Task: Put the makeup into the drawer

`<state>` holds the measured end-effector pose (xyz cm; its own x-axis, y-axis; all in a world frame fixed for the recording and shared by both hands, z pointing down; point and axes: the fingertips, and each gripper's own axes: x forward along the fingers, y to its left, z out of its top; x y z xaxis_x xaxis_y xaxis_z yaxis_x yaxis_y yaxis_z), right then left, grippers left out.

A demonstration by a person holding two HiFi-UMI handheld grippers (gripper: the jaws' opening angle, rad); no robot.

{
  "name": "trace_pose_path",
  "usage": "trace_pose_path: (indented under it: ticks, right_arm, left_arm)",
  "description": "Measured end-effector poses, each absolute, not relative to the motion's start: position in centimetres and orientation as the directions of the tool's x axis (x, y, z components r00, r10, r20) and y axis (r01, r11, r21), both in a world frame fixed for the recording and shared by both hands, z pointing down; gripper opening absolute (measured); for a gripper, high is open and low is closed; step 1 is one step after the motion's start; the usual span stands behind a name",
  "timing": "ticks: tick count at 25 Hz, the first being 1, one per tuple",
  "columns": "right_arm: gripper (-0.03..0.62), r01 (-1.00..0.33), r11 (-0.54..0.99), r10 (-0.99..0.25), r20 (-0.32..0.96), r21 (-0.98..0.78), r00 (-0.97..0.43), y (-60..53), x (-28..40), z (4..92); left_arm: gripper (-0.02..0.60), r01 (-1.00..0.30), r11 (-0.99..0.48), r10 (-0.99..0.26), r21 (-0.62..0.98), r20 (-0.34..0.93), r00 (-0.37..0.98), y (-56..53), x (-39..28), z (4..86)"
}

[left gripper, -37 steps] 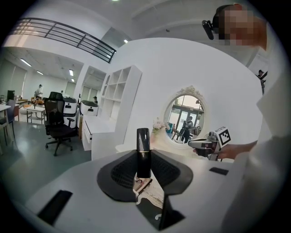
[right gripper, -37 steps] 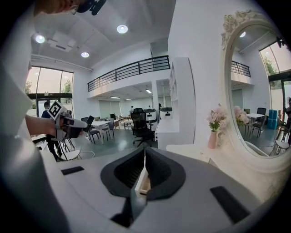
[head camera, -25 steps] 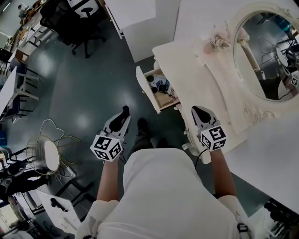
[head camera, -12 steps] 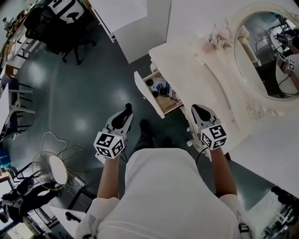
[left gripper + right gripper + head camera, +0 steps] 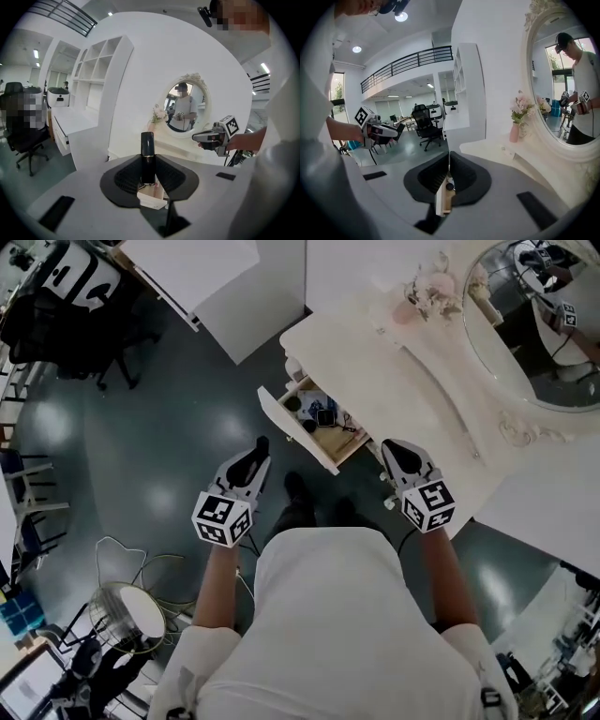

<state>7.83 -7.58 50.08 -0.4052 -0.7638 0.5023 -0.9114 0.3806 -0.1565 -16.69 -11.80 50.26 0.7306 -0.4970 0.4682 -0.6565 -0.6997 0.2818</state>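
A black makeup tube (image 5: 147,146) stands upright between the pads of my left gripper (image 5: 259,450), which is shut on it. In the head view that gripper hangs just left of the open drawer (image 5: 281,424) of the white dressing table (image 5: 394,362). Several small items lie inside the drawer. My right gripper (image 5: 391,450) hovers right of the drawer, by the table's front edge. In the right gripper view its pads (image 5: 449,164) meet in a thin line with nothing between them, and the drawer (image 5: 444,199) shows below them.
An oval mirror (image 5: 534,324) and a pink flower vase (image 5: 427,298) stand on the table's far side. A black office chair (image 5: 56,306) and a white desk (image 5: 206,277) stand at the upper left. A wire-framed stool (image 5: 131,610) sits at the lower left. The person's feet (image 5: 295,488) are below the drawer.
Both grippers have drawn closer to the open drawer, and the table has slid down and left in the head view. The left gripper still holds the tube.
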Motion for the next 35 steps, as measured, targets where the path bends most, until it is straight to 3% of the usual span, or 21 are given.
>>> trace_pose_path:
  ticks: [9,18,35]
  right_arm:
    - [0.031,-0.946,0.298,-0.756,0.572,-0.132,-0.318,-8.3,6.1,52.4]
    - [0.031,-0.957,0.247,-0.730,0.619,-0.154,-0.288,-8.3,5.3,55.0]
    - [0.031,-0.933,0.242,-0.688,0.631,-0.268,-0.360,-11.7,8.3,60.6]
  left_arm:
    - [0.100,-0.507,-0.801,-0.322,0.317,0.486,0.813,-15.3,-15.1,53.2]
    - [0.100,-0.403,-0.865,-0.186,0.299,0.554,0.811,-17.0,-12.7,56.7]
    - [0.100,-0.202,-0.976,-0.054,0.080,0.811,0.583,-19.1,-6.6,67.5]
